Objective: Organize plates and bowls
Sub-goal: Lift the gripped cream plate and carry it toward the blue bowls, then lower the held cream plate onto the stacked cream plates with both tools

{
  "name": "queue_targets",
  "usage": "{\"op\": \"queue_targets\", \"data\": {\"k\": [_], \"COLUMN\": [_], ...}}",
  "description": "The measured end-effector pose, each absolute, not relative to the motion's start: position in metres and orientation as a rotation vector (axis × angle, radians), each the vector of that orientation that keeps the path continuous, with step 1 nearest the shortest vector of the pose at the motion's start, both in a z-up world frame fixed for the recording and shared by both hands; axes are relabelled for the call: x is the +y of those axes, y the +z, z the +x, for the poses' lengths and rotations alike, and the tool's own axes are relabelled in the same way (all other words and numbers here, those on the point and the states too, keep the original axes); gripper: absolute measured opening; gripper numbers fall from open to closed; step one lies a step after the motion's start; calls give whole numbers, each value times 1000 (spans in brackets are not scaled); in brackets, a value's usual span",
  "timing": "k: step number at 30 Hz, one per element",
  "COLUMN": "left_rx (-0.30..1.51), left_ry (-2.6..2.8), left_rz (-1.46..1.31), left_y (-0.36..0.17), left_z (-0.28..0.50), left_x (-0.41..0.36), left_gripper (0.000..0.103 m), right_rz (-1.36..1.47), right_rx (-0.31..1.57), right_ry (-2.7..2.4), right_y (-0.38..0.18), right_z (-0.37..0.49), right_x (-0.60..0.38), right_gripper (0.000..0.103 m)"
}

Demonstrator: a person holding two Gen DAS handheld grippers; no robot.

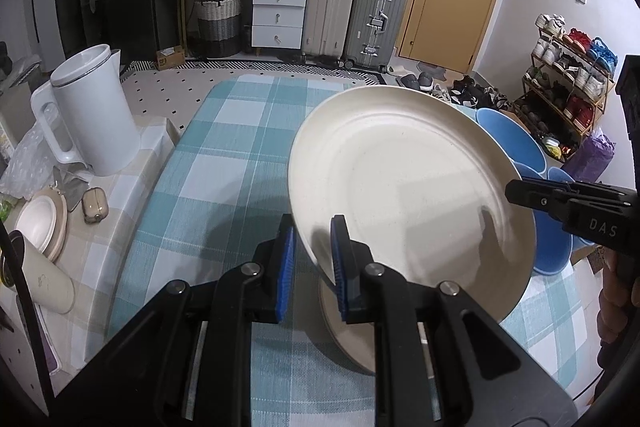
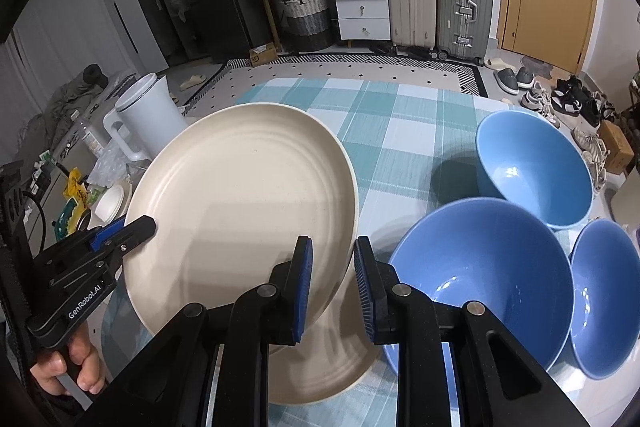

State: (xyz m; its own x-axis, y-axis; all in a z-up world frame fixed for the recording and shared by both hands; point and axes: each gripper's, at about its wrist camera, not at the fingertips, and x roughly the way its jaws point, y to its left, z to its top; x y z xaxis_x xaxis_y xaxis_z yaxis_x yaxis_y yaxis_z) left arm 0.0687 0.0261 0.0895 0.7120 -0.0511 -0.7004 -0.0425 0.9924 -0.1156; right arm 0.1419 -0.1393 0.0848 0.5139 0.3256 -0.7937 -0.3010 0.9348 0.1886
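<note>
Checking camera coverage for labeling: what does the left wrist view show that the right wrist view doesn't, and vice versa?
Left wrist only: the shoe rack by the wall, and a small brown case on the side table.

Right wrist only: all three blue bowls unobstructed, plus the person's hand on the other handle.

Both: the cream plate held tilted above a second plate, left hand-held gripper and right hand-held gripper each clamped on its rim, the checked cloth, white kettle, suitcases.
</note>
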Motion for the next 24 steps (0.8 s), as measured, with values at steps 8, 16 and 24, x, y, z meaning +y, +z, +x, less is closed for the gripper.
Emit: {"op": "queue_targets", "data": {"k": [8, 16, 24], "left_rx": [803, 818, 828], "left_ry": [-17, -17, -35], "left_rz": [-113, -96, -87], "left_y": [70, 54, 43], "left_z": [54, 49, 49], "left_x": [23, 22, 22], "left_gripper": [14, 14, 14], "right_rz": [36, 35, 33], "right_rx": [965, 969, 964], "right_ry": [375, 360, 338], "right_y": [74, 63, 55], "right_z": [125, 111, 99], "right_x": [-142, -142, -143], "right_gripper": [22, 22, 22]}}
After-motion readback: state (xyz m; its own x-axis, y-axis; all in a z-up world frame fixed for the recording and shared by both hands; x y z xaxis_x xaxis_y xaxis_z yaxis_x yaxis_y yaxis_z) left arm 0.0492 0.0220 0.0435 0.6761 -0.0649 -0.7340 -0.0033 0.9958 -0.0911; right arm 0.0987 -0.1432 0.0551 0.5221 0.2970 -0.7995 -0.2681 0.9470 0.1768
